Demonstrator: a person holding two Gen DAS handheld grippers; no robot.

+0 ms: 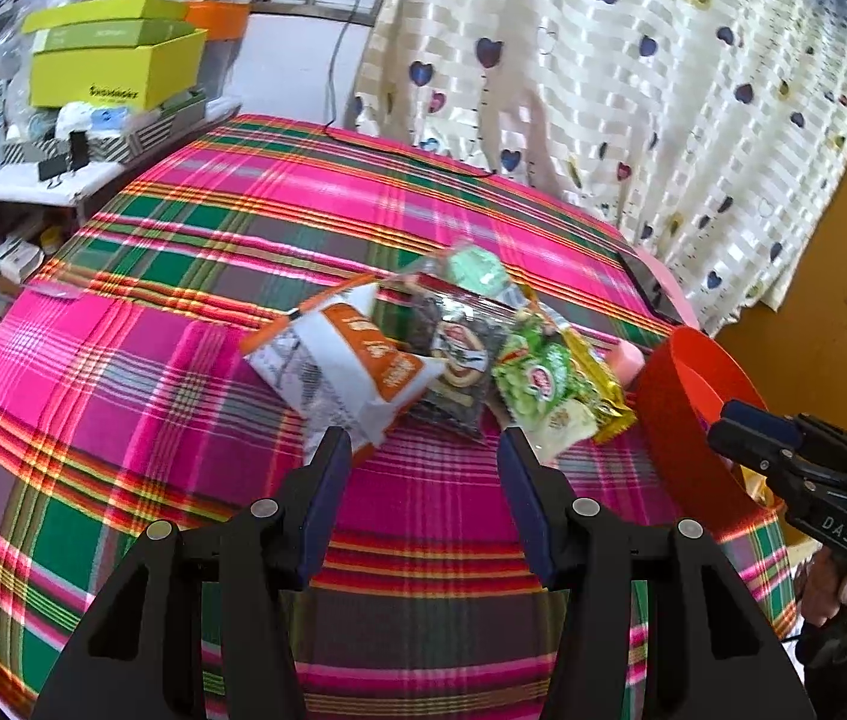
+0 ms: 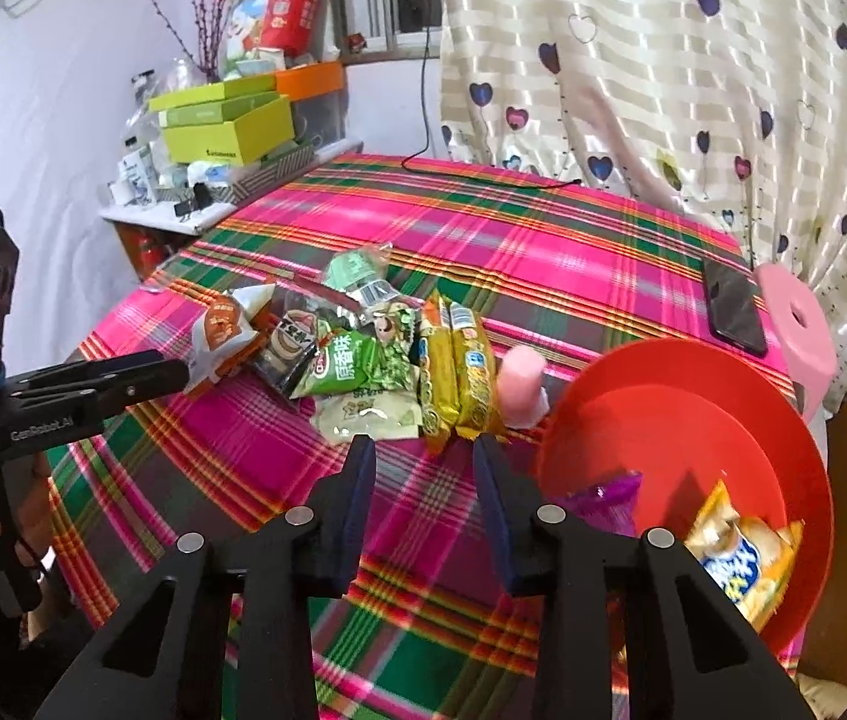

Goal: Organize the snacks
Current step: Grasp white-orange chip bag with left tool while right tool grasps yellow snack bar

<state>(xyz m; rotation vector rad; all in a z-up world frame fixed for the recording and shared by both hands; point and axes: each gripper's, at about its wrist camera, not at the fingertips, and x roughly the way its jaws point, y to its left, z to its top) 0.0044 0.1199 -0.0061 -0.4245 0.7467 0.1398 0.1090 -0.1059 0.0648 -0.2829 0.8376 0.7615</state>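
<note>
A pile of snack packets lies on the plaid tablecloth [image 1: 183, 324]: an orange-and-white bag [image 1: 351, 372], a dark packet [image 1: 459, 360], a green packet [image 1: 537, 384] and yellow bars [image 2: 459, 372]. A pink tube [image 2: 522, 378] lies beside them. A red bowl [image 2: 663, 420] at the right holds an orange-yellow chip bag [image 2: 741, 552] and a purple wrapper [image 2: 609, 495]. My left gripper [image 1: 423, 444] is open and empty, just short of the orange-and-white bag. My right gripper [image 2: 423, 450] is open and empty, just in front of the yellow bars.
A black phone [image 2: 735, 312] and a pink stool [image 2: 801, 324] are at the table's far right. A black cable [image 2: 483, 180] runs along the back edge. A side shelf with yellow-green boxes [image 2: 225, 126] stands at the back left. A curtain [image 2: 663, 90] hangs behind.
</note>
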